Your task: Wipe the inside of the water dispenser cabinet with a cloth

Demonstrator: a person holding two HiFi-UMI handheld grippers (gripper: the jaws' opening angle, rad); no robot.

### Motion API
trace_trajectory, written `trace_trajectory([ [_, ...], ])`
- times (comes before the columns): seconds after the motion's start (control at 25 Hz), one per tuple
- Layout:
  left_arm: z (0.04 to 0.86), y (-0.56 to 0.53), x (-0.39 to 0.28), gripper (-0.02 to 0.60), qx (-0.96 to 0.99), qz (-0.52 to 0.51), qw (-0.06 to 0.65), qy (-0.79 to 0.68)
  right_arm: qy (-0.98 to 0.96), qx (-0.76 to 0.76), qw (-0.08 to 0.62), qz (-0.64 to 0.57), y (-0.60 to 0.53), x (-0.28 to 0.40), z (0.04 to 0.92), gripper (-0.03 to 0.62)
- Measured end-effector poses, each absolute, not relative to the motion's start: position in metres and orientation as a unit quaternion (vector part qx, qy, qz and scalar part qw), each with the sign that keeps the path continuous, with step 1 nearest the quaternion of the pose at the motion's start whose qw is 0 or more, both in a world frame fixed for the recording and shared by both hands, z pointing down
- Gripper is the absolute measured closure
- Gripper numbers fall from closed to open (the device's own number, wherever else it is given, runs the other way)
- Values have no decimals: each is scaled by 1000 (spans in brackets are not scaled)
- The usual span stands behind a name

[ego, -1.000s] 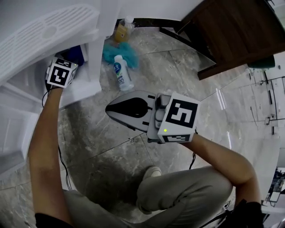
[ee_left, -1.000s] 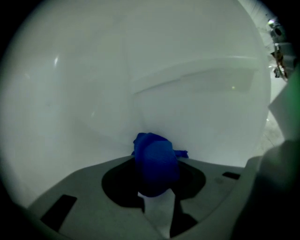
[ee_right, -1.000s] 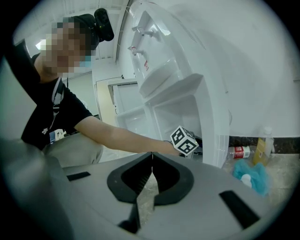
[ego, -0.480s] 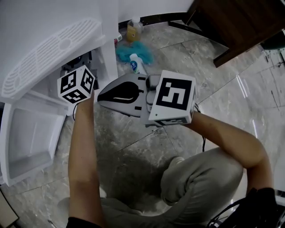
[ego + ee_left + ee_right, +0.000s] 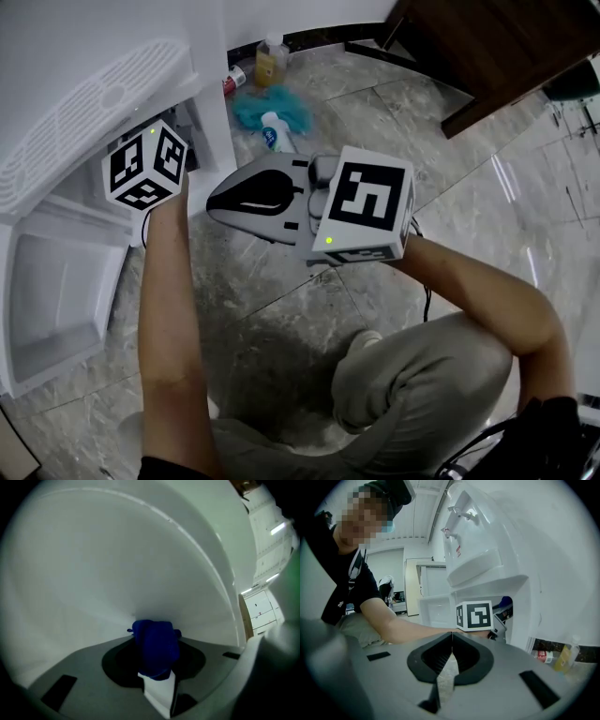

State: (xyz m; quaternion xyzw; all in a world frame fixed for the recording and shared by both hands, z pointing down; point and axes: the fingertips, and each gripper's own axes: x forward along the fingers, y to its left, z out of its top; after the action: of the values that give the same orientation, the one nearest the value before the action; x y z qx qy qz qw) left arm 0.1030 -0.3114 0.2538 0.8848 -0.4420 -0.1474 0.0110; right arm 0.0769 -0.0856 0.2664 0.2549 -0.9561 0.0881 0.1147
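Note:
The white water dispenser (image 5: 103,84) stands at the upper left, its cabinet door (image 5: 56,281) swung open. My left gripper (image 5: 154,641) is shut on a folded blue cloth (image 5: 155,644) and reaches into the cabinet, close to a curved white inner wall (image 5: 117,559). In the head view only its marker cube (image 5: 145,167) shows; its jaws are hidden. The right gripper view shows that cube (image 5: 474,615) with the blue cloth (image 5: 506,603) just beyond it inside the cabinet. My right gripper (image 5: 217,200) hangs shut and empty outside, to the right of the cabinet.
A teal cloth (image 5: 281,105), a white bottle (image 5: 275,131), a yellow bottle (image 5: 270,61) and a red can (image 5: 232,82) lie on the marble floor beside the dispenser. Dark wooden furniture (image 5: 497,47) stands at the upper right. The person's knee (image 5: 412,384) is below.
My left gripper has risen inside the cabinet and turned, its cube now higher against the dispenser. The right gripper has drifted slightly up and stays shut.

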Motion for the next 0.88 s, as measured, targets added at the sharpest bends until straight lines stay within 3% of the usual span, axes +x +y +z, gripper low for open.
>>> trace_trajectory([
  [0.36, 253, -341, 105, 448, 886, -138, -23, -443, -952, 260, 138, 87, -76, 82, 266, 595],
  [0.88, 254, -309, 106, 449, 878, -163, 1, -450, -956, 248, 130, 89, -81, 77, 271, 595],
])
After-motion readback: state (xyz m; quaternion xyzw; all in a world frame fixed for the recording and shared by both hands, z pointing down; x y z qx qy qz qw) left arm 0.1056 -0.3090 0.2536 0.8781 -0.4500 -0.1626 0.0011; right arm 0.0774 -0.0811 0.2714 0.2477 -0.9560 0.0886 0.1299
